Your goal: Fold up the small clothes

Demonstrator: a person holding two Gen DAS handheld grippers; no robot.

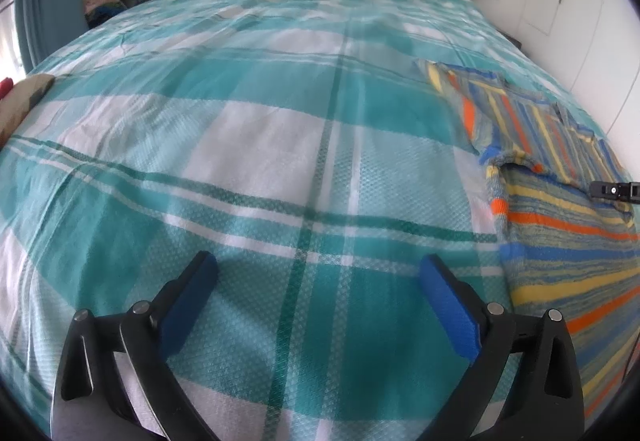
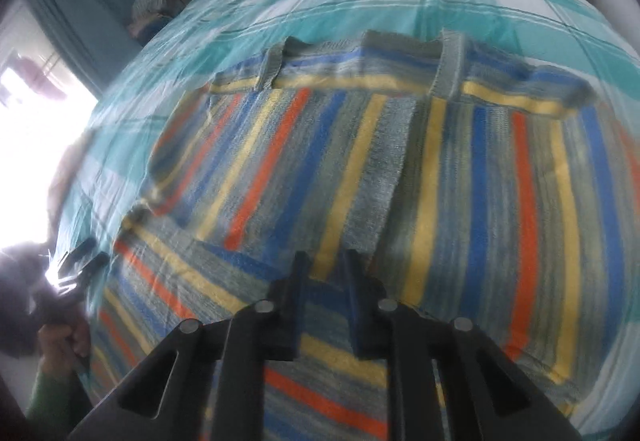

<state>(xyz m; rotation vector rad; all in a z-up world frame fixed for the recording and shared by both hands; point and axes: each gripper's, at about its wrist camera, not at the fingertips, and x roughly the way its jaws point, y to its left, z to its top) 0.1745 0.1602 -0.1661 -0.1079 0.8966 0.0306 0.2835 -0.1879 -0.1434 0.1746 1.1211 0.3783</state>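
your left gripper (image 1: 318,273) hangs wide open over bare bedspread (image 1: 240,145), striped garment (image 1: 560,225) off to its right. your right gripper (image 2: 326,261) sits over the garment, jaws narrow, nothing visibly pinched.

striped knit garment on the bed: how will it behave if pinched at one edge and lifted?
The striped knit garment looks floppy: it lies flat with a soft folded-over part, so it would likely drape and unfold. The coarse knit probably grips rather than slips. Pushed over the checked bedspread, it would likely bunch instead of sliding.
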